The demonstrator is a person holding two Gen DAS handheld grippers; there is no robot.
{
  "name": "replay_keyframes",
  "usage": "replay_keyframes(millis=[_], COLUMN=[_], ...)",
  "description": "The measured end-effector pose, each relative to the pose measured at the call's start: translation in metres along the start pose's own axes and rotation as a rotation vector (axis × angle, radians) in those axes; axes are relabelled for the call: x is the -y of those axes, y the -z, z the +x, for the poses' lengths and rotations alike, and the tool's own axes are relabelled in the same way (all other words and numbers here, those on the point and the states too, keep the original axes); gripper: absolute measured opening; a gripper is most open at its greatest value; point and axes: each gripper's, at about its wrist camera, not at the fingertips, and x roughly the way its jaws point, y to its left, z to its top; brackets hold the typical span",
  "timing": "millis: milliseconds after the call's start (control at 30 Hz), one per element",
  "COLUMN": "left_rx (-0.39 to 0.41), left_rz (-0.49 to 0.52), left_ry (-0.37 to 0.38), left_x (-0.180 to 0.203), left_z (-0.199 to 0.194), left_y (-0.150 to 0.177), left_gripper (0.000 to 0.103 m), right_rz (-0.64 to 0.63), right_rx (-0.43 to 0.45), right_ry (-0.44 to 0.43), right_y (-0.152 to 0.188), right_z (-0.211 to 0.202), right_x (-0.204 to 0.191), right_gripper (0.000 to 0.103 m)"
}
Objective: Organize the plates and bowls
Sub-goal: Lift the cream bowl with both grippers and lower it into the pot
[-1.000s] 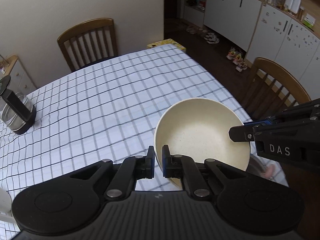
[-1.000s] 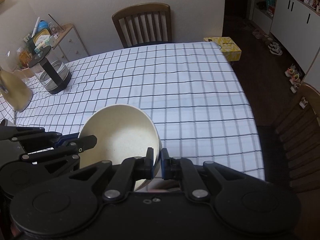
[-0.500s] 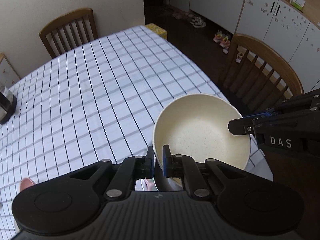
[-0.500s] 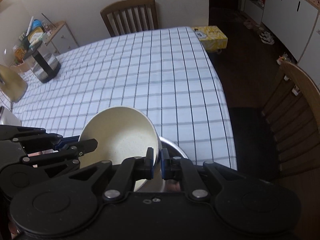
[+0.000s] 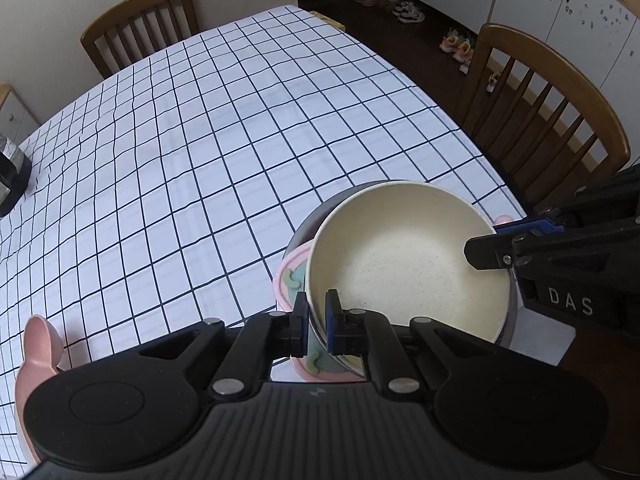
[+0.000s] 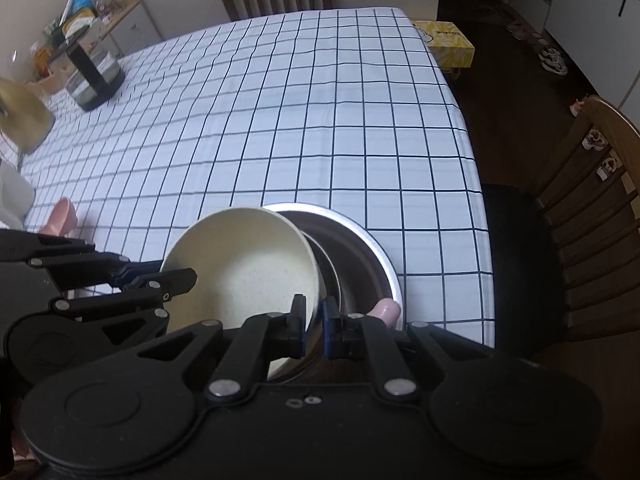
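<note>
Left wrist view, grip: the left gripper has its fingers clamped on the near rim of the cream bowl; the right gripper pinches the rim on the far right side
Left wrist view, bowl's place: held tilted over a steel bowl, which sits on a pink plate at the near right corner of the table; whether the cream bowl touches the steel one I cannot tell
Left wrist view, nearby: a pink spoon lies on the checked cloth at the left edge
Right wrist view, grip: the right gripper is shut on the cream bowl's rim, the left gripper grips the opposite edge
Right wrist view, bowl's place: it leans over the left part of the steel bowl, whose inside is open on the right
Right wrist view, nearby: a kettle stands well apart at the far left
Step in hand: judged to be nesting the cream bowl into the steel one
Next move: likely to level the bowl, centre it over the steel one, lower it until it seats, then part both pairs of fingers together so it does not tip
</note>
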Motion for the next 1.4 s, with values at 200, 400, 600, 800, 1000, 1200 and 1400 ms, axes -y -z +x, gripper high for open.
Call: replay_keyframes(millis=[200,400,600,800,1000,1200,1400], left_rx=[-0.007,-0.018,-0.020,-0.022,0.008,0.067,0.109], left_rz=[0.011,0.006,0.006,-0.026,-0.049,-0.087,-0.094], left_ry=[-0.012,-0.005,0.005,0.036,0.058,0.084,0.096], left_x=[0.001,-0.001,-0.003,-0.012,-0.020,-0.031,-0.040], left_z=[0.007,0.011,0.012,0.010,-0.001,-0.020,-0.032], left_y=[0.002,0.002,0.000,-0.001,-0.001,0.001,0.002], left_gripper=[0.007,0.007,0.007,0.007,0.008,0.008,0.012], right_rz=[-0.033,-0.047,-0.044,-0.040,-0.047,-0.057,-0.066], right_rx=[-0.014,-0.023,-0.027,-0.025,-0.007,0.022,0.057], right_ry=[0.016,0.023,0.019,0.011,-0.009,-0.028,-0.039], right_y=[0.002,0.001,0.000,-0.002,-0.005,-0.005,-0.002], right_z=[0.007,0.011,0.013,0.012,0.004,-0.009,-0.026], right_x=[-0.004,-0.006,-0.007,-0.009,-0.010,-0.011,-0.012], right_gripper=[0.009,0.010,0.016,0.022,0.026,0.033,0.042])
